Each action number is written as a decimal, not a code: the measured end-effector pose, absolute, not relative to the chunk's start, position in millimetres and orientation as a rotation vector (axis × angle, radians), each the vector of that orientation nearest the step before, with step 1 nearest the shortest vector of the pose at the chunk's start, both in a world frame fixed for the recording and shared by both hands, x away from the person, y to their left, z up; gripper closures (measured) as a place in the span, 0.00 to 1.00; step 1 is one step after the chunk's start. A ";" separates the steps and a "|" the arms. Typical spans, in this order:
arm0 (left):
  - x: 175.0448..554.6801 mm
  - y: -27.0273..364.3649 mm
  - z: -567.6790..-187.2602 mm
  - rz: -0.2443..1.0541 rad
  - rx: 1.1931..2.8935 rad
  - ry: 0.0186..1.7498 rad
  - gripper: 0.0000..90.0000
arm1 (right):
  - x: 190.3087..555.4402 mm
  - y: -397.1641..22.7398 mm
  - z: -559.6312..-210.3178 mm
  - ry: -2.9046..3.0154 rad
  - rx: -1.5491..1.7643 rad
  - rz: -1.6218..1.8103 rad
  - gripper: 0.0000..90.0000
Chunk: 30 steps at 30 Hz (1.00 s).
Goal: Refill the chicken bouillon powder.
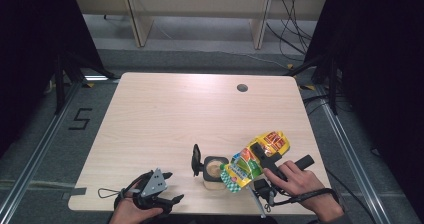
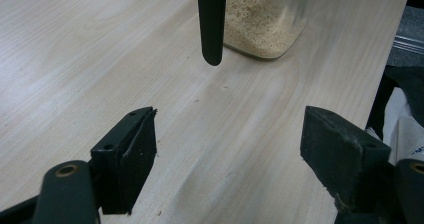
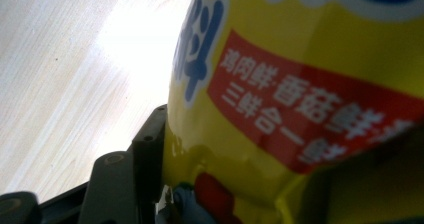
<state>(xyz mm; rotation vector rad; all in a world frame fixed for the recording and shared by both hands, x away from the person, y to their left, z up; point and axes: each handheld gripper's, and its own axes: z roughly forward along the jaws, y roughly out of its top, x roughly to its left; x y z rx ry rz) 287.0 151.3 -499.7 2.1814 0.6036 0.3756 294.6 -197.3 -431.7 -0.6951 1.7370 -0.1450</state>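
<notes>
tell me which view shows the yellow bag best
The high view: the whole yellow bag shows there, tilted over the open jar in the right gripper. The right gripper view gives only a close patch of its print. The left gripper view has the jar, not the bag.

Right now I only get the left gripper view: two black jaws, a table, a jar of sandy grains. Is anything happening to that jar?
Observer: Yes. From above, a yellow pouch is tilted with its lower end over the jar.
Operator: What holds it?
Observer: The right gripper, clamped on it.
Operator: And the black thing hanging in front?
Observer: That is the jar's lid, standing open beside its mouth.
</notes>
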 end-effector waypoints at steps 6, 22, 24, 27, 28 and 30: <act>287.0 151.5 -499.7 0.374 2.180 0.604 0.25 | 296.5 -198.0 -430.2 1.730 -0.721 -0.144 0.45; 287.0 151.3 -499.9 0.375 2.180 0.605 0.25 | 291.7 -192.0 -430.6 1.722 -0.743 -0.130 0.45; 287.1 150.9 -500.7 0.394 2.175 0.608 0.25 | 291.5 -194.0 -431.1 1.725 -0.711 -0.125 0.45; 287.0 150.7 -500.7 0.393 2.176 0.609 0.25 | 291.8 -194.5 -431.0 1.719 -0.712 -0.130 0.45; 287.1 150.6 -501.0 0.392 2.175 0.608 0.25 | 291.9 -194.4 -431.4 1.721 -0.712 -0.131 0.45; 287.1 150.7 -501.0 0.392 2.175 0.608 0.25 | 292.5 -193.8 -430.1 1.711 -0.741 -0.145 0.45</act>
